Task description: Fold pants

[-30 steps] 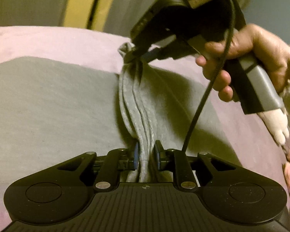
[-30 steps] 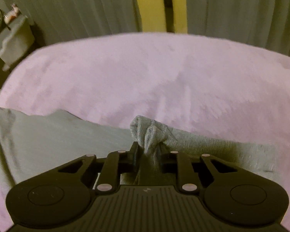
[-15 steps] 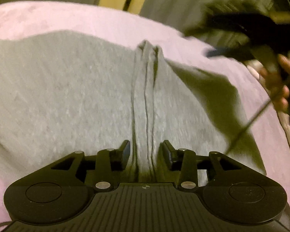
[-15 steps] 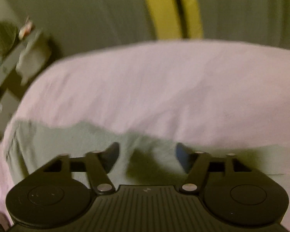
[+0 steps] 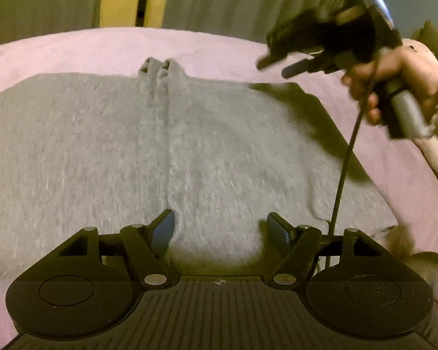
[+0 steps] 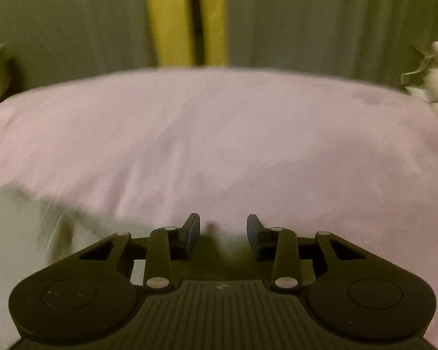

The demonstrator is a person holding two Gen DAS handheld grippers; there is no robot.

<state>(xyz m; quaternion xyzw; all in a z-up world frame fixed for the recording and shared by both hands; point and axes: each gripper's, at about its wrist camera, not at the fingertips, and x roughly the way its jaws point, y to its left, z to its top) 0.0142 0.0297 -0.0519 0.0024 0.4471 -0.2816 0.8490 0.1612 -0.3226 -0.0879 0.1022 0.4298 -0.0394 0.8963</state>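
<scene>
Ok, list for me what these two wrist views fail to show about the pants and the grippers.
- Left wrist view: the near edge of the gray pants is hidden behind the left gripper, whose jaws have just been opening and hold nothing.
- Left wrist view: the right gripper is motion-blurred; its jaw gap is unreadable there.
- Right wrist view: the pants are cut off at the left edge and smeared; fold lines cannot be made out.
- Neither view shows the whole garment on the pink bedcover.

Pink bedcover [image 6: 219, 145], grey curtains [image 6: 306, 17] behind, yellow strip [image 6: 169, 17] between them, dim warm light
</scene>
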